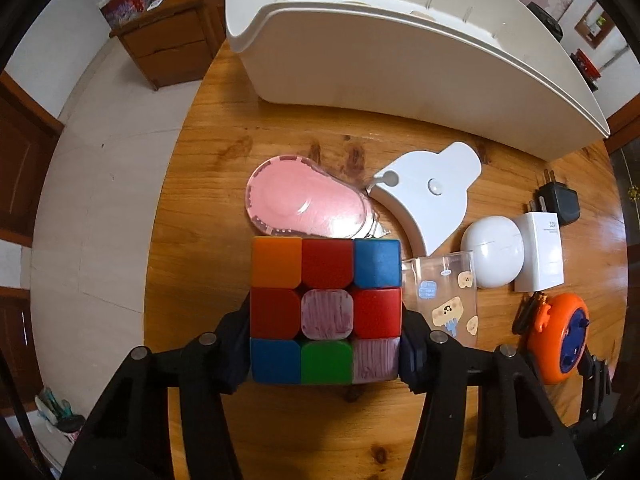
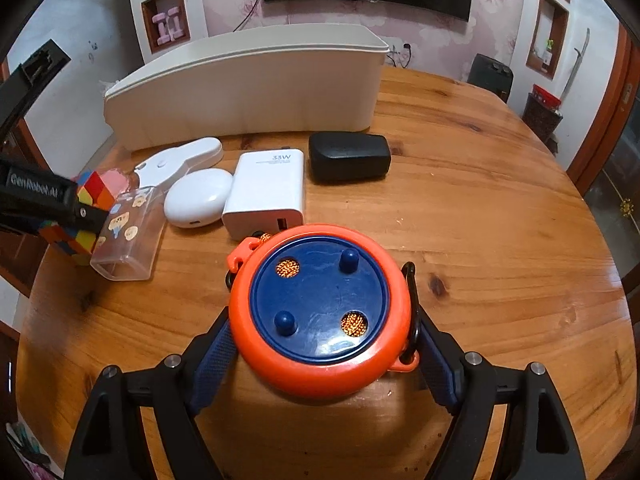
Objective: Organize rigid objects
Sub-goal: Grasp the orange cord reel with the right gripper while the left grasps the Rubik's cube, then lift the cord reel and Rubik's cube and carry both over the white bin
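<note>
My left gripper point(image 1: 324, 354) is shut on a colourful puzzle cube point(image 1: 325, 314), held just above the round wooden table point(image 1: 280, 432). The cube also shows in the right wrist view point(image 2: 96, 196), at the far left. My right gripper point(image 2: 320, 344) is shut on an orange round case with a blue lid point(image 2: 320, 308); the same case shows in the left wrist view point(image 1: 560, 340). A large white bin point(image 1: 400, 52) stands at the back of the table, also visible in the right wrist view point(image 2: 248, 88).
On the table lie a pink oval case point(image 1: 304, 204), a white flat holder point(image 1: 432, 196), a clear printed cup point(image 1: 444, 300), a white earbud case point(image 1: 492, 250), a white charger point(image 1: 538, 252) and a black adapter point(image 1: 560, 202). A wooden cabinet point(image 1: 172, 40) stands beyond the table.
</note>
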The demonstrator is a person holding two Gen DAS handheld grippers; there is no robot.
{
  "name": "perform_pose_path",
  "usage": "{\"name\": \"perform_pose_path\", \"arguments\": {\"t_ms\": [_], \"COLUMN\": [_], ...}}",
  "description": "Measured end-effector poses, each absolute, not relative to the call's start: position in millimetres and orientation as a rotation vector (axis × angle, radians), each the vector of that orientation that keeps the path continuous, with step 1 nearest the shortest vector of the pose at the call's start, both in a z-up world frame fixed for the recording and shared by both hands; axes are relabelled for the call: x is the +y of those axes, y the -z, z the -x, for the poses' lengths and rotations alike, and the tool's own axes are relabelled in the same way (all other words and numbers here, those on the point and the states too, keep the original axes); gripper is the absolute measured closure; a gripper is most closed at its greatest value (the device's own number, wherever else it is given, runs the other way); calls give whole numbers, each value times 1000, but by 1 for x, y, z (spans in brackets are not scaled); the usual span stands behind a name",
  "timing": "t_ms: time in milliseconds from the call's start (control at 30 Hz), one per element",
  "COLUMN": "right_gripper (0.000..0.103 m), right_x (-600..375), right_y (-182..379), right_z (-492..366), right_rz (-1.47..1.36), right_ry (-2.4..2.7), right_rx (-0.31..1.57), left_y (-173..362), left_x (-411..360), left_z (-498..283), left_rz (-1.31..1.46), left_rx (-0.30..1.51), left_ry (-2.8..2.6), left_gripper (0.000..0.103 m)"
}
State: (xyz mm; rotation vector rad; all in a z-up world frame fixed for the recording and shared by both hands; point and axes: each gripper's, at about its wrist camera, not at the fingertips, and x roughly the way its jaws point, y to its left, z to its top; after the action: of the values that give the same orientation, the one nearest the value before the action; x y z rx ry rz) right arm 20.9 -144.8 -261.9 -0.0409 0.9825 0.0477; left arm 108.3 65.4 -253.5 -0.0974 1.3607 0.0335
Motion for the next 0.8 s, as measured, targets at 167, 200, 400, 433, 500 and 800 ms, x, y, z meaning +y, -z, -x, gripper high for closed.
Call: {"name": "perform_pose_path", "arguments": {"t_ms": [167, 200, 400, 433, 500, 800], "right_gripper": [21, 21, 21, 21, 21, 21], "right_x": [-150, -150, -140, -139, -137, -130], "right_y": [258, 257, 236, 230, 219, 137], "right_z": [-16, -14, -6, -6, -8, -40], "right_rz": [12, 15, 58, 63, 62, 31], "right_ry": [-55, -55, -55, -57, -61, -83], "right_rx": [966, 962, 895, 879, 856, 749], "left_y": [255, 255, 233, 227, 212, 119], "left_x": [70, 70, 68, 68, 67, 64], "left_z": [-102, -100, -95, -94, -93, -120], "left_rz": [97, 99, 104, 112, 120, 88], "left_rx": [1354, 1354, 1324, 1313, 1293, 1197], "left_ry": [-47, -51, -46, -38, -25, 8], "left_gripper": [43, 43, 43, 43, 43, 43]}}
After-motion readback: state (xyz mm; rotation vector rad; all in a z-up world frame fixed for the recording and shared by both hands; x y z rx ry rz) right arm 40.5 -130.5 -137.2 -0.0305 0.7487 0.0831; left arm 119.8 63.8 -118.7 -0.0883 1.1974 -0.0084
